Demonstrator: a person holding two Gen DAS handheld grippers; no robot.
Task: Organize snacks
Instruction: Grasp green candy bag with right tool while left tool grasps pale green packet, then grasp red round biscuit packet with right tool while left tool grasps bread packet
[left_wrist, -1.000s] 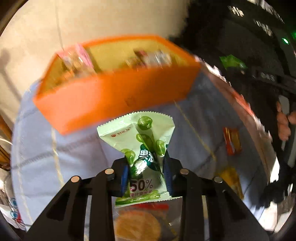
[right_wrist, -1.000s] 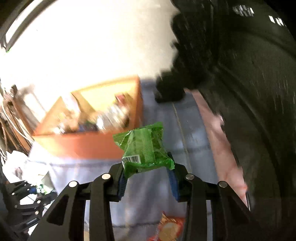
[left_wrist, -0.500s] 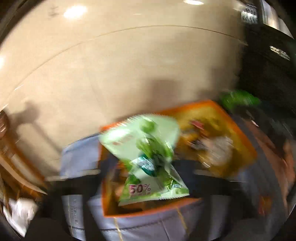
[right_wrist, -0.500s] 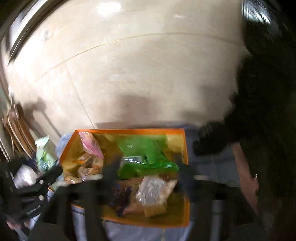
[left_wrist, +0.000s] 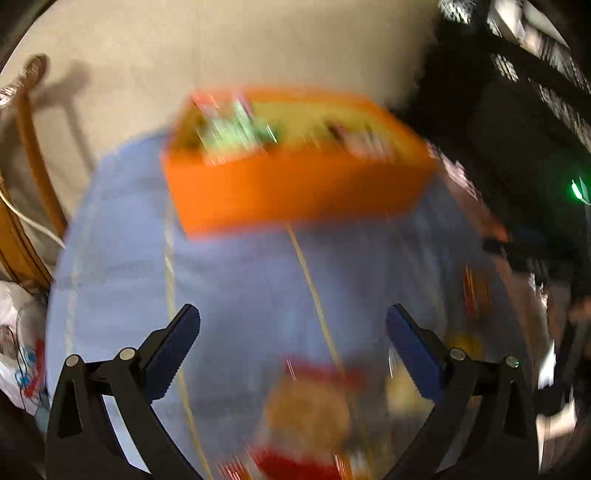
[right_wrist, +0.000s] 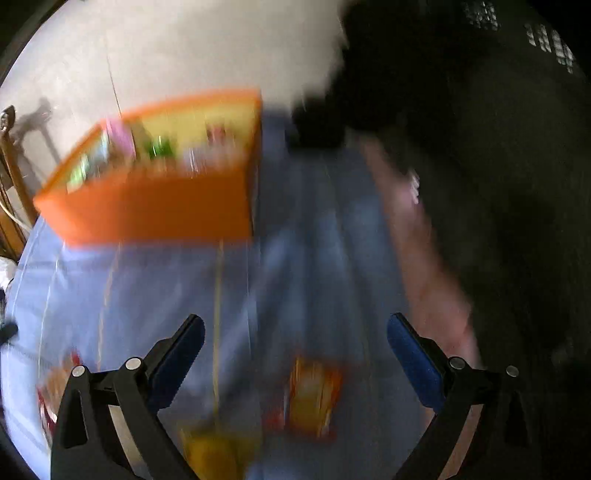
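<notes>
An orange box (left_wrist: 295, 192) (right_wrist: 155, 206) holding several snack packets stands at the far side of the blue tablecloth (left_wrist: 240, 288). A light green packet (left_wrist: 232, 133) lies inside it at the left, and a darker green packet (right_wrist: 160, 147) shows among the others. My left gripper (left_wrist: 291, 314) hangs over the cloth, its jaws opening wide with nothing between them. My right gripper (right_wrist: 295, 319) is open and empty too. Below the left gripper lies a blurred red and orange packet (left_wrist: 310, 410). An orange-red packet (right_wrist: 314, 391) and a yellow one (right_wrist: 210, 450) lie under the right gripper.
More small packets (left_wrist: 474, 291) lie near the cloth's right edge. A wooden chair (left_wrist: 29, 147) and a white plastic bag (left_wrist: 18, 350) stand off the table's left side. A dark, blurred mass (right_wrist: 480, 147) fills the right. Both views are motion-blurred.
Both grippers carried green packets over the orange box, let them go into it and opened. They have since drawn back toward the near side of the cloth.
</notes>
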